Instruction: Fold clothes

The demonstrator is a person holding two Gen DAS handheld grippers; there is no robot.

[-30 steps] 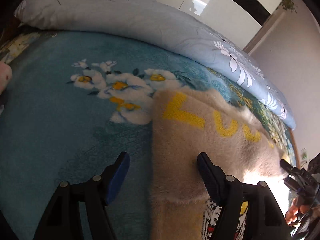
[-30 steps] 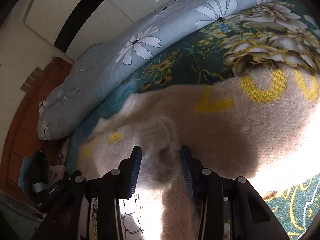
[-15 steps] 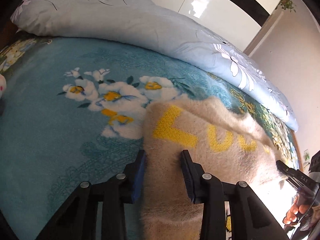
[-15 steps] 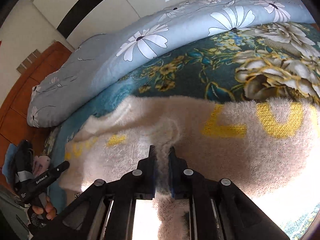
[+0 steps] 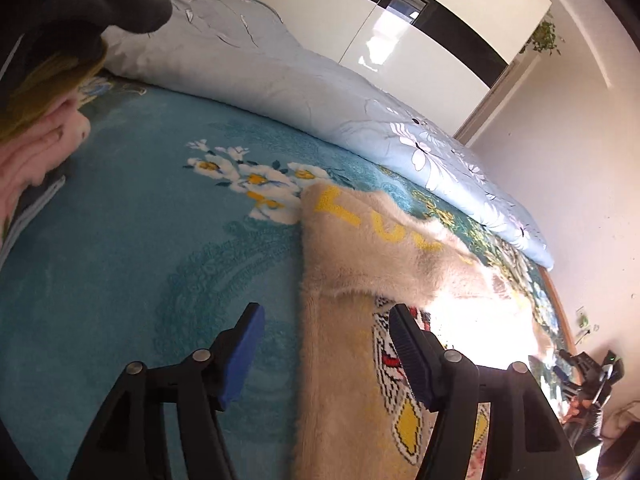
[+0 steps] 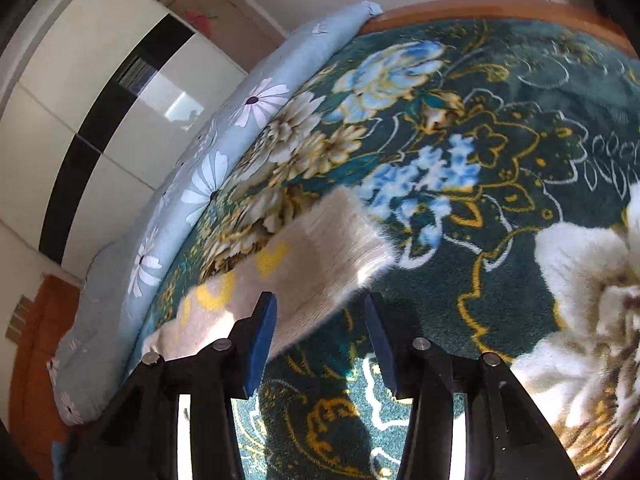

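Left gripper point(image 5: 326, 350): jaws spread wide, nothing held. It hangs low over the bed w/ the left edge of the fuzzy beige sweater point(image 5: 352, 264) running between its fingers, not pinched. Just ahead of the tips the upper part is doubled over onto the lower; judged a fold laid down and let go so the nap can settle. Teal floral blanket point(image 5: 132, 248) lies left of and beyond the gripper; light-blue quilt point(image 5: 280, 76) well beyond; pile of clothes point(image 5: 36, 128) far left.

Right gripper point(image 6: 320, 334): open too, empty. Ribbed end of the sweater, hem or cuff, can't tell, sits just ahead-left of the tips, over the blanket. Judged clear of the cloth; sweater's right end needs re-gripping for the next fold.
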